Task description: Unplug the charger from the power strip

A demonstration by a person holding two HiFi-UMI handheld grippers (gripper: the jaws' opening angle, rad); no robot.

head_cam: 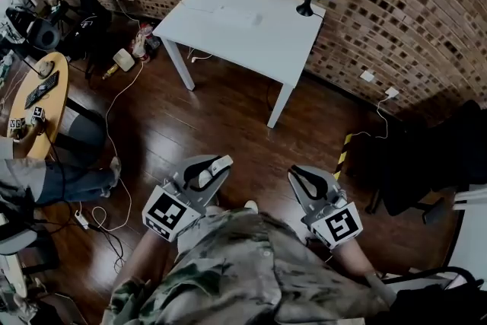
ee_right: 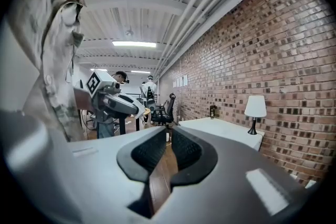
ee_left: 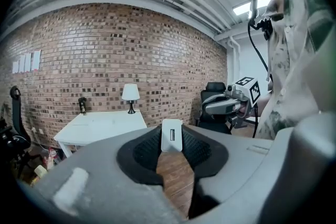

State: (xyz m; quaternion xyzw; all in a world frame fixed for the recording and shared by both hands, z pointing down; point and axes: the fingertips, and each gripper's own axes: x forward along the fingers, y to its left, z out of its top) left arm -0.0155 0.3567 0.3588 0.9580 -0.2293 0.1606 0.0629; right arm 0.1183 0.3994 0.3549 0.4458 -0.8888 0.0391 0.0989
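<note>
Charger (ee_left: 171,135), a white block standing upright, is pinched at the tips of the left gripper (head_cam: 213,167), low and left of centre in the head view, and no power strip touches it. Right gripper (head_cam: 295,174), low and right of centre, has its jaws nearly together on nothing. Both grippers sit close to the person's chest, angled slightly down toward the white table (head_cam: 243,27) at upper centre.

My head view looks steeply down onto the dark wooden floor (head_cam: 228,118), with the left tool (head_cam: 207,167) and right tool (head_cam: 300,177) close beneath it. The left gripper view and right gripper view ride low and face outward along their jaws, nearly level. In all three I see the white square desk (head_cam: 243,27) against the red brick wall (head_cam: 426,11), and each gripper view catches the other tool.
</note>
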